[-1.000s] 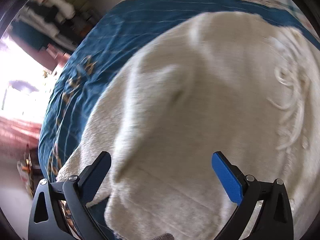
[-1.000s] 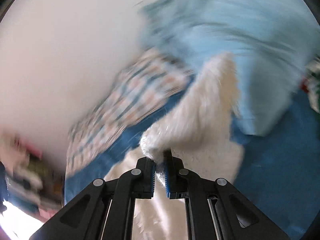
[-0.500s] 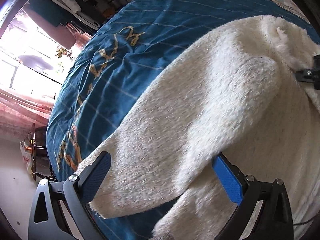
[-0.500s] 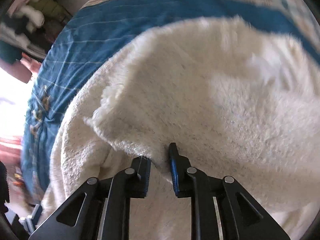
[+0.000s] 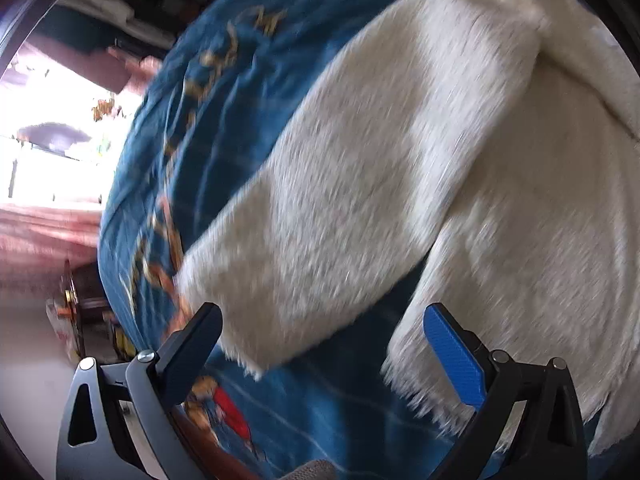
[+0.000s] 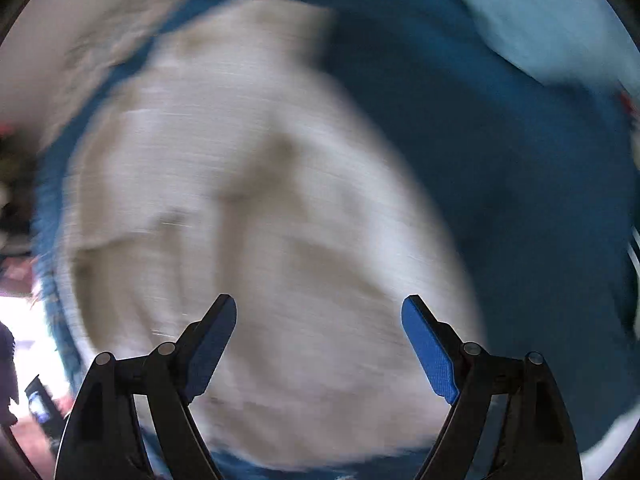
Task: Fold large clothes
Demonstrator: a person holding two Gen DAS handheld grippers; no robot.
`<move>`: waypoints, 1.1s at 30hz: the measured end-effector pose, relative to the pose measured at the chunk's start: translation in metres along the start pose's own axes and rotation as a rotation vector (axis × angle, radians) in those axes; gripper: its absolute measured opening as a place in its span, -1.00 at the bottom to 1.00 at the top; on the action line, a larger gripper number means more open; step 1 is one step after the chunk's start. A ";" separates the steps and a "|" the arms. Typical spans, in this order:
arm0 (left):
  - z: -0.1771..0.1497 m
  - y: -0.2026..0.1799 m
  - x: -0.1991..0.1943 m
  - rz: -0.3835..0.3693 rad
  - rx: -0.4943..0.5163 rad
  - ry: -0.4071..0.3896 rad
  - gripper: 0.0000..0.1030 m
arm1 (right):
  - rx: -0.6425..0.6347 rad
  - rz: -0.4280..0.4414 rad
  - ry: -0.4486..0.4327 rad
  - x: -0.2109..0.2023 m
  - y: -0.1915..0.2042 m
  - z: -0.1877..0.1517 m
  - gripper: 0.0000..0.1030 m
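A large fluffy cream-white garment (image 5: 400,184) lies on a blue bedspread (image 5: 224,128). One long sleeve (image 5: 320,248) stretches toward my left gripper, its cuff just ahead of the fingers. My left gripper (image 5: 324,344) is open and empty above the cuff and the garment's lower hem (image 5: 424,376). In the right wrist view the same garment (image 6: 256,216) is heavily blurred by motion and fills the middle. My right gripper (image 6: 318,332) is open and empty above it.
The blue bedspread (image 6: 500,152) has gold lettering (image 5: 168,236) along its left side, near the bed's edge. A light blue pillow or cloth (image 6: 540,12) lies at the far right. A bright window (image 5: 48,160) and cluttered shelves (image 5: 120,0) stand beyond the bed.
My right gripper has opened and let go of the garment's edge, then swung fast. My left gripper stayed open and shifted back toward the sleeve cuff and hem.
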State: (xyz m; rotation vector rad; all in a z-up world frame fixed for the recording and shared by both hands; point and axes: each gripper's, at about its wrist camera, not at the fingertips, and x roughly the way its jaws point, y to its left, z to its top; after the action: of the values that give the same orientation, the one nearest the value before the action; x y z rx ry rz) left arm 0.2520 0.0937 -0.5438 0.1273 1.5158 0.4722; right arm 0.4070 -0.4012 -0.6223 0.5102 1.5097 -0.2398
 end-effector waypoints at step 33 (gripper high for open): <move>-0.059 0.127 0.072 -0.564 -0.790 0.316 0.98 | 0.109 -0.144 -0.101 -0.081 -0.064 -0.120 0.17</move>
State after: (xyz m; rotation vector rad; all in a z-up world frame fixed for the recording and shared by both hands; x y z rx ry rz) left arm 0.1657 0.2233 -0.5680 -1.0025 1.4803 0.6109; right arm 0.2666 -0.4149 -0.5514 0.4693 1.4411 -0.4560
